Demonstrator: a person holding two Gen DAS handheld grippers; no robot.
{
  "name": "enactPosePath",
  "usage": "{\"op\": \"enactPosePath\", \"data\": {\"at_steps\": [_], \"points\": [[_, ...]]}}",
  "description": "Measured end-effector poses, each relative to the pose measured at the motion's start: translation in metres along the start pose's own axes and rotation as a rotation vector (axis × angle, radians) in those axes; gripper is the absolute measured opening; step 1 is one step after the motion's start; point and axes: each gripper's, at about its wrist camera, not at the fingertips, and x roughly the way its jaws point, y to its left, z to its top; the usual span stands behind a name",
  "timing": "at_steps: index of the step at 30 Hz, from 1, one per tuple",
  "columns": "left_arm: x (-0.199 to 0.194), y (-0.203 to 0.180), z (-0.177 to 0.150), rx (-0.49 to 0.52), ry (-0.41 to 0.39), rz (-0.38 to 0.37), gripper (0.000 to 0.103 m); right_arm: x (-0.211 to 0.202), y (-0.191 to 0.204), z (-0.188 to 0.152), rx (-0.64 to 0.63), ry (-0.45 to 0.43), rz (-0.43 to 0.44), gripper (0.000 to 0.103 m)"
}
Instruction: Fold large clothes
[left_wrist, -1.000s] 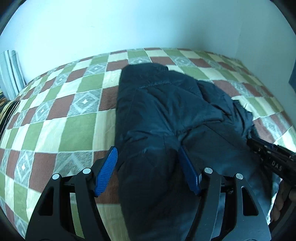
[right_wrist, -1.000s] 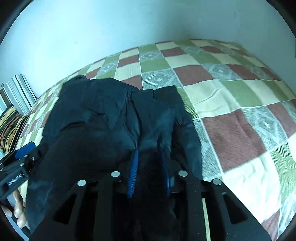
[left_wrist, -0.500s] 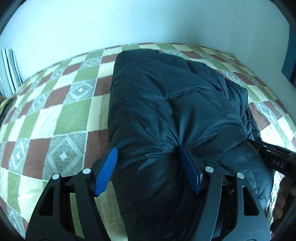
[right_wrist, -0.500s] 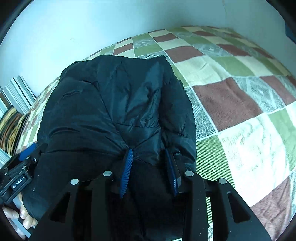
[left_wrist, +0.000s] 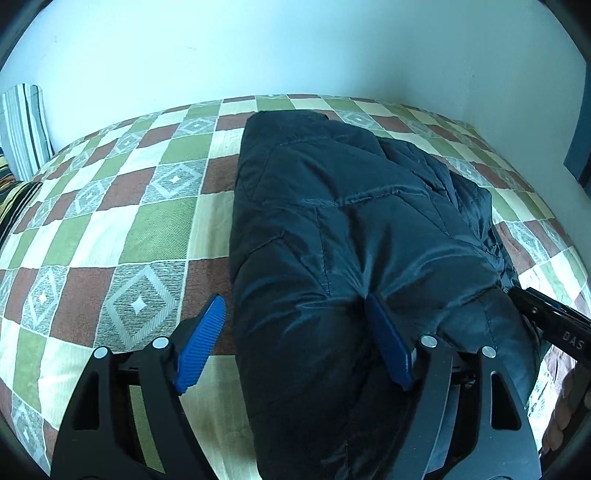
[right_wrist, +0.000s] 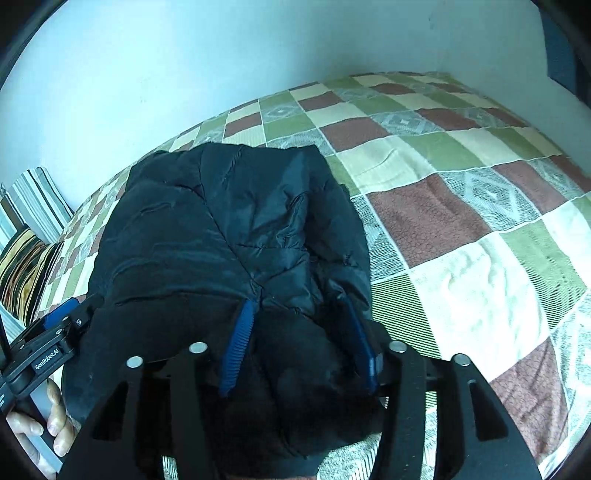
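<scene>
A dark navy quilted jacket (left_wrist: 351, 221) lies folded in a thick bundle on the checked bedspread (left_wrist: 110, 221); it also shows in the right wrist view (right_wrist: 221, 229). My left gripper (left_wrist: 295, 314) is open wide, its blue pads astride the jacket's near left edge. My right gripper (right_wrist: 299, 306) is open, its jaws straddling a bunched fold at the jacket's near right edge. Each gripper shows at the edge of the other's view.
The bed's checked cover (right_wrist: 461, 221) spreads to the right and left of the jacket. Striped pillows (right_wrist: 29, 229) lie at the far left. A pale wall (left_wrist: 295, 48) runs behind the bed.
The jacket's near half has been carried forward and laid over the far half. The right gripper's jaws have opened from a tight pinch. The left stays open.
</scene>
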Motion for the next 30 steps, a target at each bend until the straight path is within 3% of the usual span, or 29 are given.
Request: {"op": "enactPosePath", "data": {"at_steps": [9, 13, 19, 30], "points": [[-0.031, -0.004, -0.005, 0.002, -0.036, 0.021, 0.082, -0.028, 0.002, -0.002, -0.008, -0.026, -0.045, 0.059], [-0.05, -0.003, -0.006, -0.018, -0.067, 0.023, 0.085, -0.046, 0.012, -0.003, -0.042, -0.064, -0.055, 0.067], [-0.085, -0.004, -0.005, -0.035, -0.138, 0.045, 0.091, -0.074, 0.025, -0.003, -0.062, -0.119, -0.036, 0.073], [-0.135, -0.007, -0.012, -0.037, -0.218, 0.087, 0.093, -0.104, 0.041, -0.009, -0.096, -0.169, -0.005, 0.079]]}}
